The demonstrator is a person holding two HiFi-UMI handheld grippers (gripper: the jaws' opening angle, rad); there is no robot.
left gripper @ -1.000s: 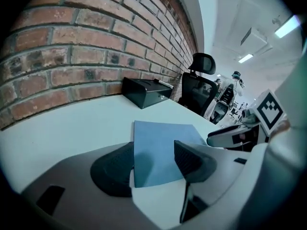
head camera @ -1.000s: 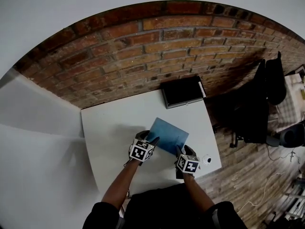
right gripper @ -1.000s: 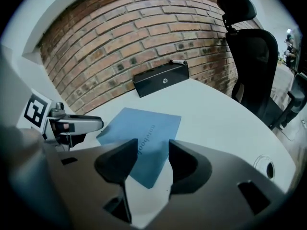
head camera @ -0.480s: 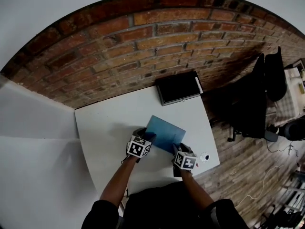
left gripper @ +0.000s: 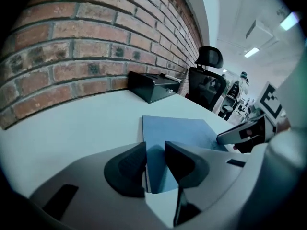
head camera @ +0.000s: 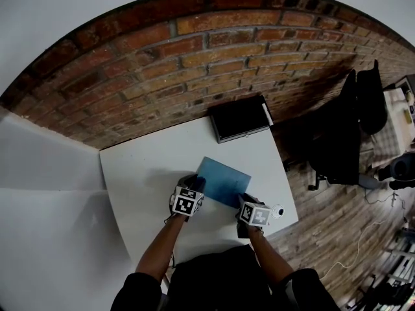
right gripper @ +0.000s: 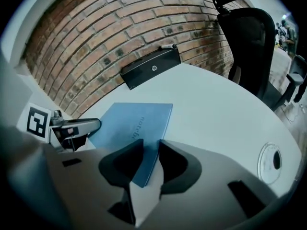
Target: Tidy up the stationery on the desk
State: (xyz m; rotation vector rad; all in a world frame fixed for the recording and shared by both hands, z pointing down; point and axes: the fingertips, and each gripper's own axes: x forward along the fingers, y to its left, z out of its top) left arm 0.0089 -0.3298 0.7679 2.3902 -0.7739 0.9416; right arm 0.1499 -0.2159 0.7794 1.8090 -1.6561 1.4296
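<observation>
While both grippers sat at its near corners, the blue notebook (head camera: 223,181) lay closed and flat near the middle of the white desk (head camera: 142,173), askew to the desk's edges.

Left gripper (left gripper: 154,164): its jaws had just been closing and stood at a narrow gap. The notebook's near left corner lay in that gap, and the pads were not seen pressing on it.

Right gripper (right gripper: 151,159): its jaws had likewise just been closing to a narrow gap. The near right corner lay between them, with no firm pinch visible.

A black case (head camera: 240,117) stood at the desk's far edge against the brick wall (head camera: 194,50), with a white pen (right gripper: 168,46) on top. A round white object (head camera: 278,212) sat near the desk's right edge, just right of the right gripper and apart from the notebook. A black office chair (head camera: 343,141) stood off the desk's right side.
</observation>
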